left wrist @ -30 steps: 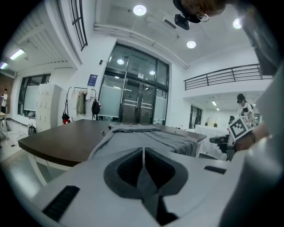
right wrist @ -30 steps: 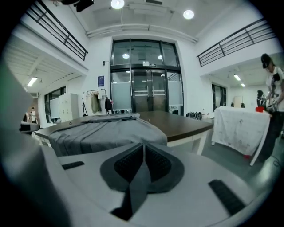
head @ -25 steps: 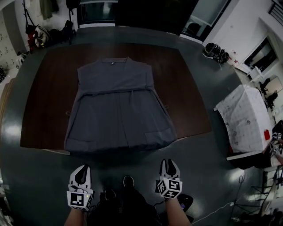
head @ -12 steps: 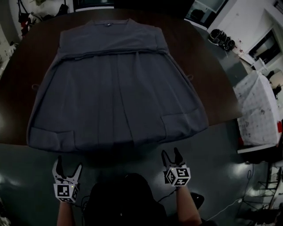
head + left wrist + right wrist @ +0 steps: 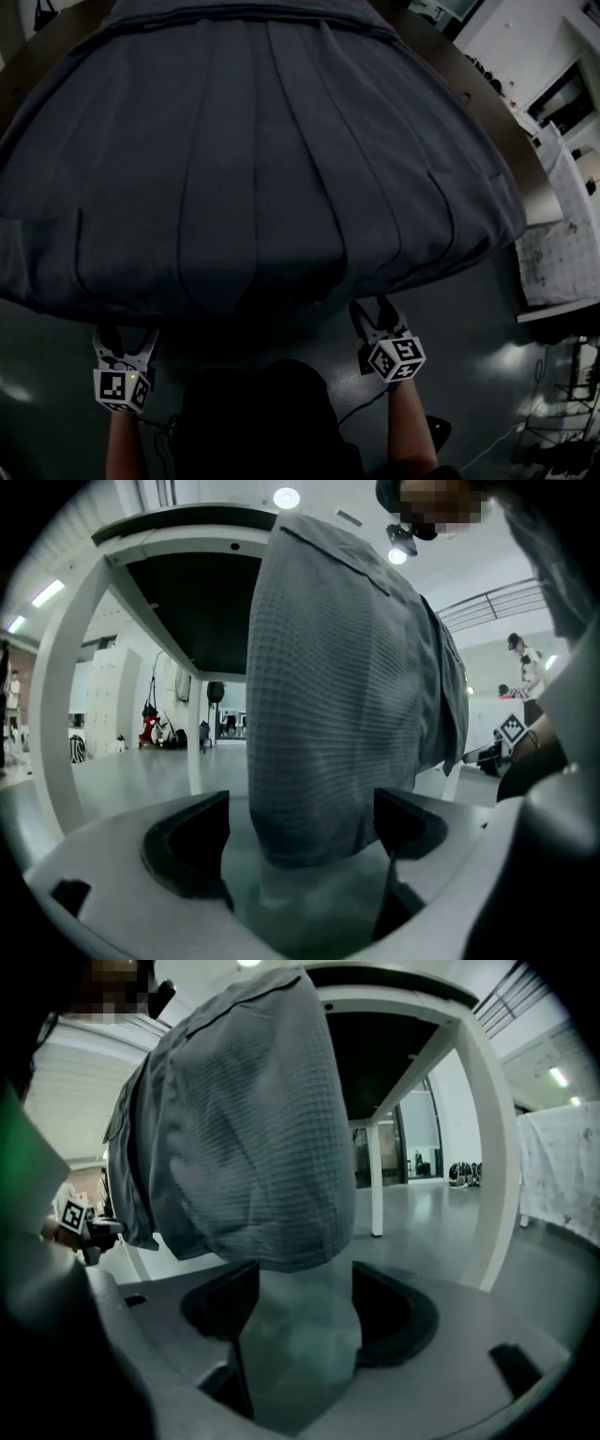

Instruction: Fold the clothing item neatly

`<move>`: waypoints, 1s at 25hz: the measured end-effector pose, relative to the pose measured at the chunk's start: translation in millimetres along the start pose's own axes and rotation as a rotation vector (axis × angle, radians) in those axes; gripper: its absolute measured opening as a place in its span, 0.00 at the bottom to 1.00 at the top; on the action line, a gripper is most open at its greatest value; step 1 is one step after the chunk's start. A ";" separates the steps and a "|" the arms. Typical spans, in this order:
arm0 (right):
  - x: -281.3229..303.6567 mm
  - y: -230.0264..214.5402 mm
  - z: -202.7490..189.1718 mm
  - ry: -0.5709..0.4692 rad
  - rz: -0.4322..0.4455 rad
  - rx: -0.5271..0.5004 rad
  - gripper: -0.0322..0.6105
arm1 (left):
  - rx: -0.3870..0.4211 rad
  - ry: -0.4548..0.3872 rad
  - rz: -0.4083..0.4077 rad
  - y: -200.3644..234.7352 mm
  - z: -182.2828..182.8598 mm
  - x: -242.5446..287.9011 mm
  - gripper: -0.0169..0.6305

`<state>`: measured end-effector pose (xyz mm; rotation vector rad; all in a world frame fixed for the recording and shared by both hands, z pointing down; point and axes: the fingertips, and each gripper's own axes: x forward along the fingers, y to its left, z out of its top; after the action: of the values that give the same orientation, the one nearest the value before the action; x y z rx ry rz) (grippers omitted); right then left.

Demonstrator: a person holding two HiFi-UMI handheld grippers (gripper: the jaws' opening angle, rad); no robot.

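Observation:
A grey garment [image 5: 253, 159] lies spread on the dark brown table [image 5: 514, 155], and its hem hangs over the near edge. My left gripper [image 5: 127, 336] sits just below the hem on the left, and my right gripper [image 5: 372, 309] does the same on the right. Both sets of jaws are opening. In the left gripper view the hanging cloth [image 5: 347, 686] drops between the left gripper's [image 5: 300, 827] spread jaws, clear of the pads. The right gripper view shows the same, with the cloth [image 5: 244, 1119] loose between the right gripper's [image 5: 295, 1307] jaws.
White table legs [image 5: 61, 696] [image 5: 487, 1147] stand beside the hanging cloth under the tabletop. A stand covered in white sheeting [image 5: 562, 225] is at the right. A cable [image 5: 469, 441] trails on the grey floor near my feet.
The head view has closed in, and the garment now fills it. Both grippers have come up to the hanging hem. Their jaws have spread from nearly shut to wide.

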<state>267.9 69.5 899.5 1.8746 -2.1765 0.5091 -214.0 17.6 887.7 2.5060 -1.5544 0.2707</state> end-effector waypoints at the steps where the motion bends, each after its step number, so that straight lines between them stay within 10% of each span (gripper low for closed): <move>1: 2.0 -1.4 2.9 -0.032 0.019 0.020 0.49 | -0.016 -0.012 -0.027 -5.2 -3.3 5.4 0.75; 14: 27.0 1.7 -7.5 -0.178 0.095 -0.008 0.49 | -0.045 -0.084 -0.207 -61.1 -34.0 21.8 0.74; 21: 22.3 26.0 11.9 -0.233 0.028 -0.073 0.16 | -0.020 -0.136 -0.137 -44.3 -11.8 3.5 0.11; 25: 12.7 24.1 15.6 -0.242 -0.008 -0.083 0.05 | -0.054 -0.128 -0.159 -54.3 -6.6 4.7 0.06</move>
<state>243.0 54.7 887.4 1.9892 -2.2968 0.1947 -163.6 38.9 892.2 2.6313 -1.3745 0.0459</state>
